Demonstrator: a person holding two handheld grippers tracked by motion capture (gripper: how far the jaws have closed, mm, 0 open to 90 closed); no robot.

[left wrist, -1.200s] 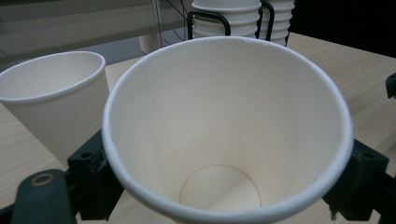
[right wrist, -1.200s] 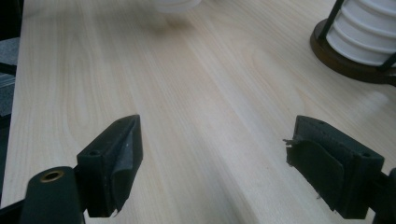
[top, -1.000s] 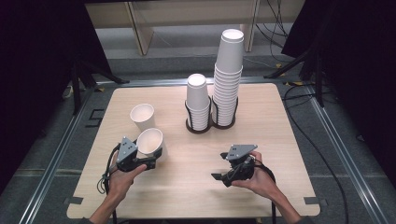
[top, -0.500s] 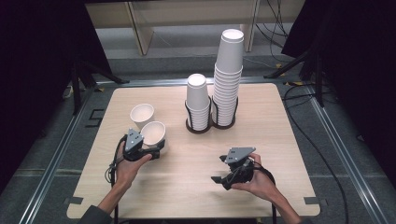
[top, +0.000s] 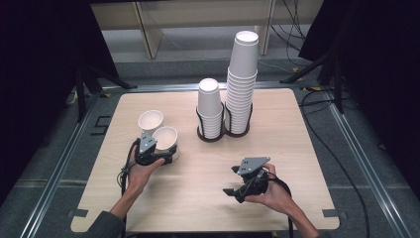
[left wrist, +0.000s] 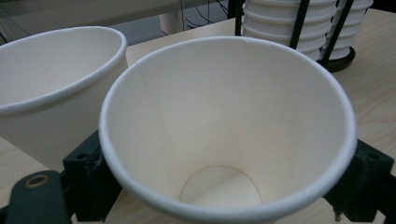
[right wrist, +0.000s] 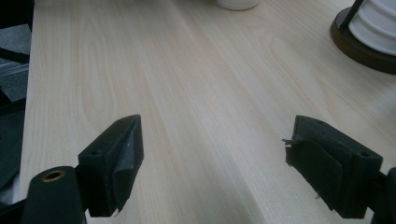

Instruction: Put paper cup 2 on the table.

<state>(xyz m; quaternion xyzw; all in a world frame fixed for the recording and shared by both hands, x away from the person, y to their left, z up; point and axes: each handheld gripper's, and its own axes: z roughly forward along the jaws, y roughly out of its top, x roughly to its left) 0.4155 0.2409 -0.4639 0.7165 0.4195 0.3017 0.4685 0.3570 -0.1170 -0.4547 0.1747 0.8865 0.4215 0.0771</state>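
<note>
A white paper cup [top: 165, 136] [left wrist: 224, 130] stands upright on the table, right beside a second upright cup [top: 150, 120] [left wrist: 51, 79]. My left gripper [top: 163, 154] [left wrist: 224, 186] has its jaws on either side of the nearer cup, under its rim. They have just been opening, and the pads no longer seem to press on the cup between them. My right gripper [top: 229, 181] [right wrist: 215, 163] rests low over the bare wood at the front right, open and holding nothing.
Two stacks of upside-down cups stand in a black wire holder [top: 213, 135] at the table's middle back, a short stack [top: 210, 106] and a tall stack [top: 242, 79]. The wooden table [top: 297, 148] has rounded corners and a metal frame around it.
The left gripper carried the cup away from the person and set it next to the other cup. The right gripper has stayed put.
</note>
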